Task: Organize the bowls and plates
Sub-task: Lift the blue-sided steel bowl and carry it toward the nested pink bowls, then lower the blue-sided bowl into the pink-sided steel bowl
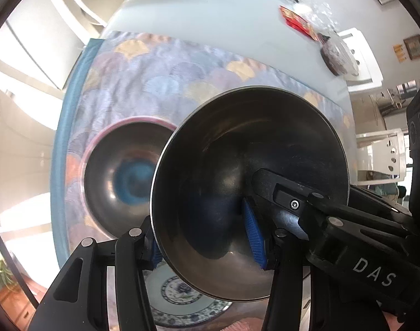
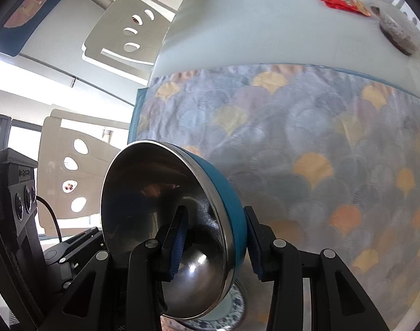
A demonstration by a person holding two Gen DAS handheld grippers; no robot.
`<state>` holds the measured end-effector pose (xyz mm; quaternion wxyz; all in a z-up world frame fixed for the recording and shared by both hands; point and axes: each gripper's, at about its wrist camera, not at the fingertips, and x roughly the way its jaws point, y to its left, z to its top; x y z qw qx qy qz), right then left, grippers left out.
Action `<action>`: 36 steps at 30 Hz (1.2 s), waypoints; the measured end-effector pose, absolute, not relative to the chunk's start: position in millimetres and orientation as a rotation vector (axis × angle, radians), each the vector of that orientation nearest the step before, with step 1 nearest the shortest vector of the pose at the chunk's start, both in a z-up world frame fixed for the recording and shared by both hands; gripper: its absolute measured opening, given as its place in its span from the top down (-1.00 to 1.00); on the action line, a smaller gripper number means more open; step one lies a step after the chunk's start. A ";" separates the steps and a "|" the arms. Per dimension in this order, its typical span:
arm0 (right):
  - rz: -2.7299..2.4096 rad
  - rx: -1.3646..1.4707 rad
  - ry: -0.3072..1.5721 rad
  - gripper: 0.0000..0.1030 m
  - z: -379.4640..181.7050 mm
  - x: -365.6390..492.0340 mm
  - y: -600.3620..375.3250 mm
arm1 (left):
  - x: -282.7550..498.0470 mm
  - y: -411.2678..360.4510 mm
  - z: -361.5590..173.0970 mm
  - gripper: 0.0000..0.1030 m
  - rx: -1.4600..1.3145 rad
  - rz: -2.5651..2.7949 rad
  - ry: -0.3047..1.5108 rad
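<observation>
A steel bowl with a blue outer wall hangs tilted above the table, and both grippers hold it. My left gripper is shut on its rim, with one finger outside and one blue pad inside. My right gripper is shut on the opposite wall, with one finger inside and one against the blue outside. In the left wrist view the right gripper's inner finger reaches into the bowl. A second steel bowl with a pink rim sits on the cloth. A blue-and-white patterned plate lies under the held bowl.
A scallop-patterned tablecloth covers the near part of the pale table. Red packets and a dark round bagged item lie at the far right. White chairs stand along the table's left side.
</observation>
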<state>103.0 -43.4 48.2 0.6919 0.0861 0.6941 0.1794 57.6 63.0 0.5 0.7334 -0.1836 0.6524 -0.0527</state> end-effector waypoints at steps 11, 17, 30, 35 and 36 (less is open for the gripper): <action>0.455 0.186 1.606 0.23 24.2 112.4 0.0 | 55.1 106.9 -16.9 0.11 -0.445 -0.080 1.451; 0.480 0.212 1.633 0.23 11.1 112.7 9.0 | 51.6 120.1 -26.9 0.11 -0.479 -0.071 1.463; 0.488 0.232 1.627 0.23 11.3 110.7 11.3 | 43.1 142.9 -23.1 0.11 -0.518 -0.048 1.431; 0.482 0.227 1.624 0.19 16.3 110.7 5.9 | 38.5 151.7 -11.7 0.07 -0.492 -0.026 1.405; 0.483 0.226 1.620 0.14 18.5 110.7 4.3 | 37.4 154.0 -6.4 0.06 -0.487 -0.031 1.388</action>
